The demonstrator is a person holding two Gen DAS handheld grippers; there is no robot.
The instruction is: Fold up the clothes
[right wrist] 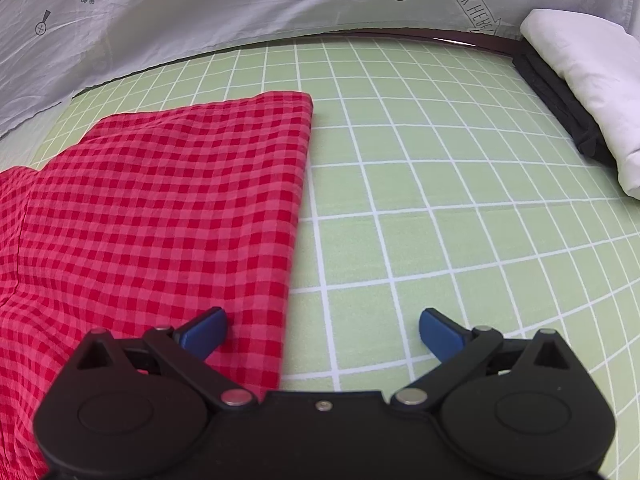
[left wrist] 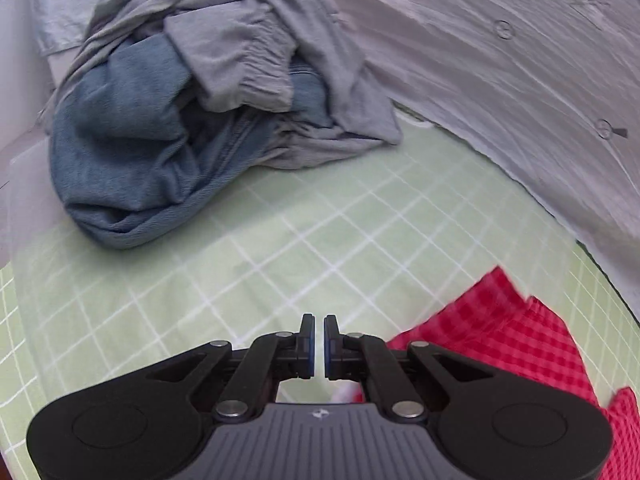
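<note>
Here, through your left wrist view, your left gripper (left wrist: pixel 319 346) hovers with fingers nearly closed on nothing above the green grid mat (left wrist: pixel 248 280), a grey-and-blue clothes pile (left wrist: pixel 192 100) ahead and the red checked garment (left wrist: pixel 520 344) at right. Through your right wrist view, your right gripper (right wrist: pixel 322 330) is spread wide, straddling that garment's (right wrist: pixel 160 208) right edge, lying flat on the mat (right wrist: pixel 440 200).

Red-checked garment (right wrist: pixel 160 200), green gridded mat (right wrist: pixel 440 200)

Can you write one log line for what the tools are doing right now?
left tool: shut, empty | right tool: open over red checked cloth edge | clothes pile: untouched
</note>
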